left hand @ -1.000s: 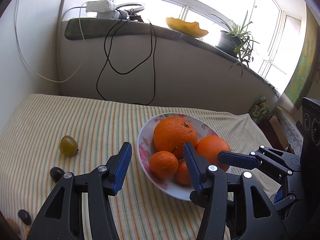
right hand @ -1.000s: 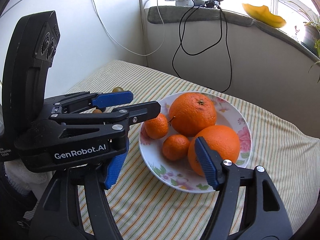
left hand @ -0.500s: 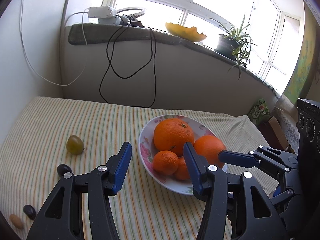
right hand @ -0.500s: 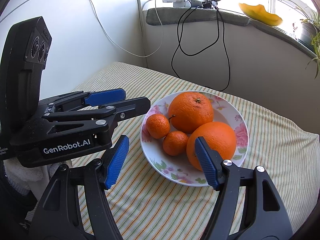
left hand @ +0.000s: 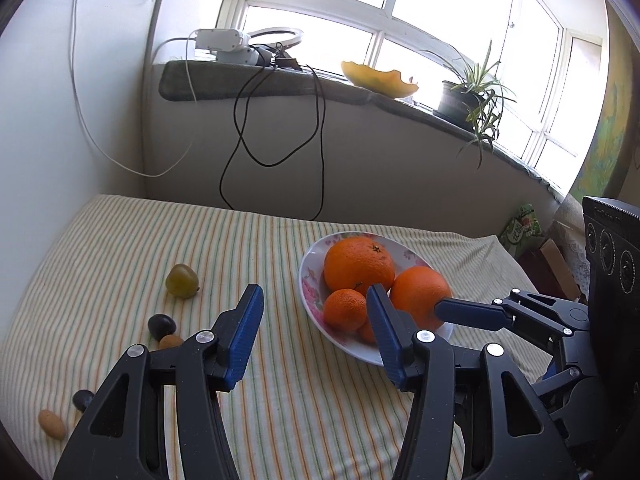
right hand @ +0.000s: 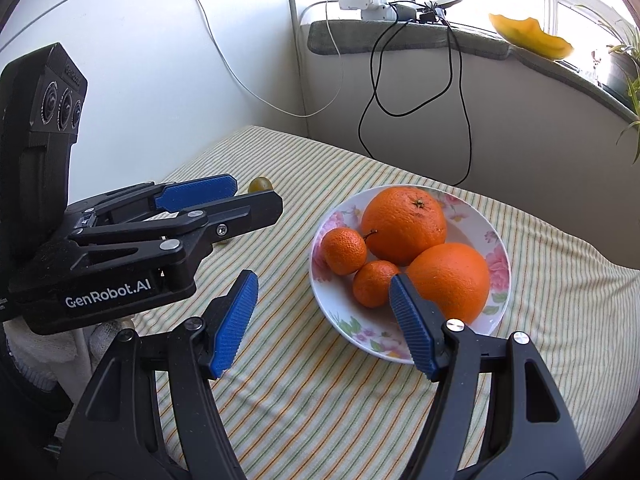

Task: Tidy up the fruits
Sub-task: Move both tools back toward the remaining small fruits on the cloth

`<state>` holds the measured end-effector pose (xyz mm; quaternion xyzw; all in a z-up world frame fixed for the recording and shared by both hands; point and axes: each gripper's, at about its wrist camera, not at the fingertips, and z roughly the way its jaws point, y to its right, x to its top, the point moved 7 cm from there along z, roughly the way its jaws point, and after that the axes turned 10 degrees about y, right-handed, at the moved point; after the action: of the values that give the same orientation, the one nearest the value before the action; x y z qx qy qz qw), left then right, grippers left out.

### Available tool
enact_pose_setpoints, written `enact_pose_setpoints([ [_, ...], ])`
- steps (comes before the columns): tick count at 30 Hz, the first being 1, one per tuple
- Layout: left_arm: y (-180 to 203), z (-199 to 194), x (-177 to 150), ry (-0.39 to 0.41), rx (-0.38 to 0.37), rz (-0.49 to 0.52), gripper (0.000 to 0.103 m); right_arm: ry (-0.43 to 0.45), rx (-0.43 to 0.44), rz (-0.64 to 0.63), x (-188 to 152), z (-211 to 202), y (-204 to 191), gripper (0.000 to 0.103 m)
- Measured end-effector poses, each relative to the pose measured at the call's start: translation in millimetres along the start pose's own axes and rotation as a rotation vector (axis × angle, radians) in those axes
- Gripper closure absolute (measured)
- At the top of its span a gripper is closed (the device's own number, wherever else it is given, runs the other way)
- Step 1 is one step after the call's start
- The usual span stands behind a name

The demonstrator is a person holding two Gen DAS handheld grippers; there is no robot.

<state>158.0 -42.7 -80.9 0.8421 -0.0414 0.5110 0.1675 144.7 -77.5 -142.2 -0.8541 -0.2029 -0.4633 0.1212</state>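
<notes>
I'm working in a home: a striped tablecloth (left hand: pixel 280 240), potted plant (left hand: pixel 472 96) sunning on the windowsill (left hand: pixel 280 80) upper right.

A floral-rimmed white plate (right hand: pixel 500 248) sits on the striped cloth toward the right, holding four orange fruits: a large orange (right hand: pixel 404 224) at the far side with its stem scar up, a second large orange (right hand: pixel 450 280) nearer and to the right, touching it, and two small mandarins (right hand: pixel 344 250) (right hand: pixel 374 283) at the left and near side, pressed against the big ones. Well apart to the left lie loose fruits: a yellow-green plum (left hand: pixel 182 280) farthest, a dark plum (left hand: pixel 161 326) nearer with a small orange kumquat (left hand: pixel 171 342) touching it, then another dark plum (left hand: pixel 83 399) and a kumquat (left hand: pixel 51 424) nearest, at the left edge.
</notes>
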Motion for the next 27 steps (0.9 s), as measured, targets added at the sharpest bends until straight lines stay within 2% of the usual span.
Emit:
enact_pose_setpoints([
  [10, -24, -25, -9, 0.013, 0.049, -0.023, 0.050, 0.019, 0.040, -0.039, 0, -5, -22, 0.032],
  [27, -88, -78, -46, -0.014, 0.194, -0.063, 0.050, -0.038, 0.138, -0.070, -8, 15, -55, 0.032],
])
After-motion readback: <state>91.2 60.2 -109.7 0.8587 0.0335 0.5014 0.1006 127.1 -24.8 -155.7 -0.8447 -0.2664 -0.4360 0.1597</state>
